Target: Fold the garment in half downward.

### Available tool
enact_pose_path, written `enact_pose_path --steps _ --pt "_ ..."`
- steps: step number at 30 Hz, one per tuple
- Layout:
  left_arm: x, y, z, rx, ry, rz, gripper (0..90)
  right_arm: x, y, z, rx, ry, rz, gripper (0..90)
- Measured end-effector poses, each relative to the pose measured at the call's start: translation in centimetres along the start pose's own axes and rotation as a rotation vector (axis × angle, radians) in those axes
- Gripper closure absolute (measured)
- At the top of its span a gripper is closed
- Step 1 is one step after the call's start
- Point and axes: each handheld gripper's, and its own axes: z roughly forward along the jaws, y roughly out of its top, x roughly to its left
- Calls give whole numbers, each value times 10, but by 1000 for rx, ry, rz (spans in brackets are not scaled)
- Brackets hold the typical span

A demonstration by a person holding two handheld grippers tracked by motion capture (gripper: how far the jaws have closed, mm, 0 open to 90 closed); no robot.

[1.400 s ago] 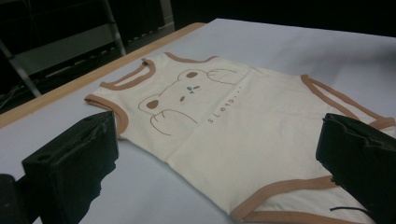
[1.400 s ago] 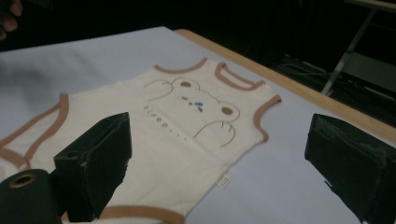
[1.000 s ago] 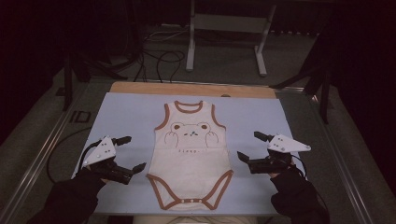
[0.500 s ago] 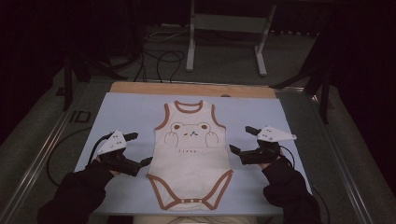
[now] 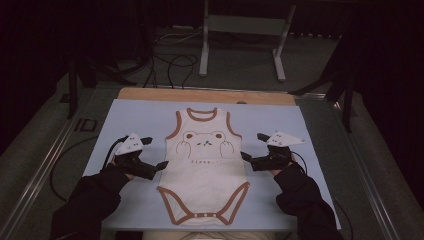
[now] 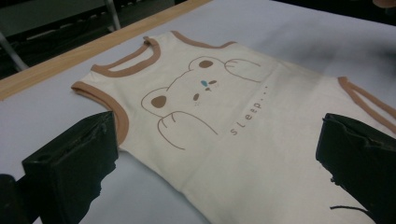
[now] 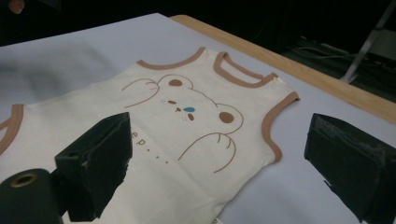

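Bodysuit (image 5: 204, 165) lying flat mid-bench, both sets of jaws released at its sides.

Cream bodysuit with brown trim and a bear print is lying face up on the pale blue sheet (image 5: 140, 115) covering the bench, neck opening pointing away from the person. Left gripper (image 5: 156, 165) is sitting at the garment's left edge near waist level, jaws spread wide; in the left gripper view one jaw is standing by the armhole trim, the other over the lower body. Right gripper (image 5: 246, 159) is sitting at the right edge, jaws likewise parted, straddling that side's edge below the armhole, gripping nothing.
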Motion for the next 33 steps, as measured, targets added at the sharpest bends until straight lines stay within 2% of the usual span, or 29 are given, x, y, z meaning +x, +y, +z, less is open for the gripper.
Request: enact_pose_path --steps 10,12,14,15,16,19,29,33 --pt "9 -5 20 38 9 -28 6 -4 -10 23 51 16 16 78" --pt "10 -6 24 60 22 -20 6 -6 -12 27 65 21 22 78" --pt "11 -6 26 64 23 -32 6 -7 -15 30 77 22 26 82" --pt "13 -7 30 82 26 -63 7 -8 -16 32 81 21 34 82" --pt "14 -7 32 88 25 -68 7 -9 -17 34 85 23 34 82" --pt "16 -9 35 96 26 -67 7 -11 -19 38 100 18 35 83" --pt "22 -13 55 181 27 -88 15 -16 -26 56 142 7 53 126" --pt "24 -15 62 205 35 -91 54 -18 -30 62 168 -10 62 140"
